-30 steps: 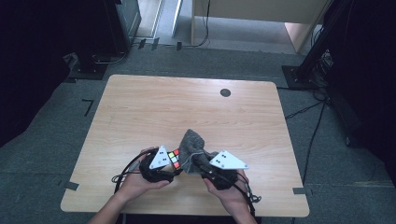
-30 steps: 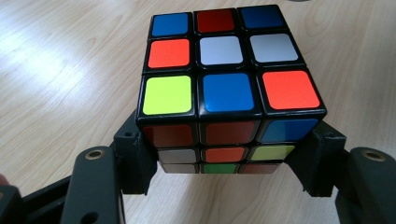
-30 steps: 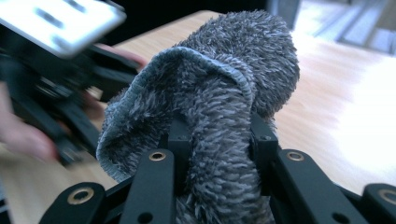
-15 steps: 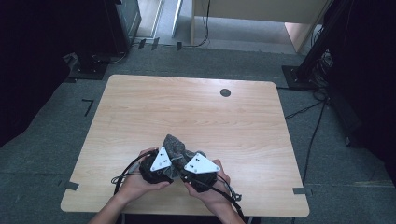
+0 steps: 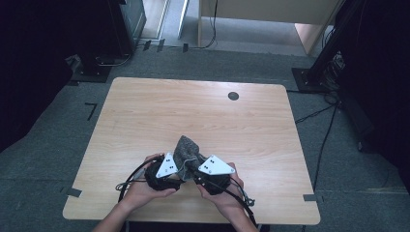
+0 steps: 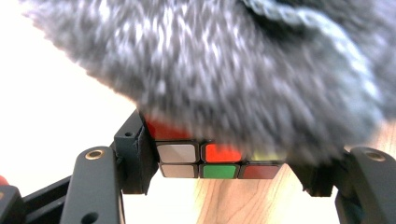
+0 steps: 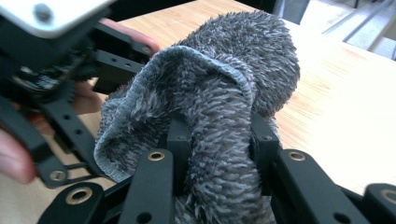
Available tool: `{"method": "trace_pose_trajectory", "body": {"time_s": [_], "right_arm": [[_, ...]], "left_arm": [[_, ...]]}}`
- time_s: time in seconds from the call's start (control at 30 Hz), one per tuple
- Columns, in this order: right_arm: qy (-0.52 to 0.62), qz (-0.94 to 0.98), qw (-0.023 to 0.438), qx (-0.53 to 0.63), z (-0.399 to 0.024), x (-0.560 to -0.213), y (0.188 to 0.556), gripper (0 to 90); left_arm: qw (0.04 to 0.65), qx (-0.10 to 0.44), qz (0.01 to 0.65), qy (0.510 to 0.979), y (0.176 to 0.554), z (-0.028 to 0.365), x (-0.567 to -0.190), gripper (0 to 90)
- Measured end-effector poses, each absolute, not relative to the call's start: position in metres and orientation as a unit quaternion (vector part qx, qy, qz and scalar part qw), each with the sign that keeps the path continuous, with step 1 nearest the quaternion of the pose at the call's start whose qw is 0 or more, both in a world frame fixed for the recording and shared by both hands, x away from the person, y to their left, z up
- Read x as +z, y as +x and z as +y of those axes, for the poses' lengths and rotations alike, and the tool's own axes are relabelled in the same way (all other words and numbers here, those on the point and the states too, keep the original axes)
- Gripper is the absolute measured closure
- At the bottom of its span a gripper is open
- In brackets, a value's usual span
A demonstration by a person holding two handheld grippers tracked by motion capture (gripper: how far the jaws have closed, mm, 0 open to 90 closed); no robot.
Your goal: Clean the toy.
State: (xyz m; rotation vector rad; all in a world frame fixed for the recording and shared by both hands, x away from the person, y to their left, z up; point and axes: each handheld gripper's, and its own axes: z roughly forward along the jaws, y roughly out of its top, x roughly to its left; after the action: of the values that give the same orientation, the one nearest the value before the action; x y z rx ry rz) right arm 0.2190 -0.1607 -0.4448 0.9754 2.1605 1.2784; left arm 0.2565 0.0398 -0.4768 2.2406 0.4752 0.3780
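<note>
Grey and fluffy, the cloth [image 7: 210,121] is bunched up at the near edge of the table [image 5: 145,111], right in front of the person. It looks soft and light, so it will flop and fold when it is moved. The right gripper [image 7: 218,140] is pinching a thick fold of it between its black jaws, and a thick fold like that looks like the best place to hold it.

Just to the left, the left gripper [image 6: 219,163] is pinching a puzzle cube [image 6: 219,161] with red, white, green and yellow squares. The cube looks hard and smooth, with flat sides, so I think it could slip if the squeeze is weak. Its flat sides are the good spots to hold. The cloth is draped over the top of the cube and hides most of it.

Black cables [image 5: 133,176] trail by the hands and could snag. Farther off the wood is bare, with a small dark hole [image 5: 233,95] near the far right. Beyond the table is grey carpet [image 5: 58,140] and dark stands [image 5: 333,48]
</note>
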Motion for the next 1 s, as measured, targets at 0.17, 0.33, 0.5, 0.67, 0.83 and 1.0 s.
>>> {"method": "trace_pose_trajectory", "body": {"time_s": [0.17,0.33,0.5,0.67,0.83,1.0], "right_arm": [[0.378,0.772,0.227,0.458,-0.174,-0.446,0.226,69.6],[0.392,0.763,0.233,0.459,-0.183,-0.444,0.229,69.6],[0.379,0.758,0.233,0.477,-0.183,-0.433,0.221,69.6],[0.351,0.770,0.219,0.485,-0.165,-0.429,0.210,69.3],[0.330,0.782,0.211,0.485,-0.151,-0.431,0.205,69.2],[0.343,0.777,0.212,0.483,-0.156,-0.437,0.211,69.2]], "left_arm": [[0.404,0.149,0.191,0.882,0.258,0.044,-0.475,34.0],[0.401,0.151,0.197,0.882,0.260,0.048,-0.475,34.1],[0.401,0.156,0.198,0.881,0.260,0.047,-0.475,34.0],[0.398,0.157,0.193,0.883,0.257,0.043,-0.476,34.0],[0.406,0.160,0.184,0.881,0.254,0.040,-0.474,34.0],[0.411,0.162,0.187,0.878,0.255,0.044,-0.472,34.1]]}}
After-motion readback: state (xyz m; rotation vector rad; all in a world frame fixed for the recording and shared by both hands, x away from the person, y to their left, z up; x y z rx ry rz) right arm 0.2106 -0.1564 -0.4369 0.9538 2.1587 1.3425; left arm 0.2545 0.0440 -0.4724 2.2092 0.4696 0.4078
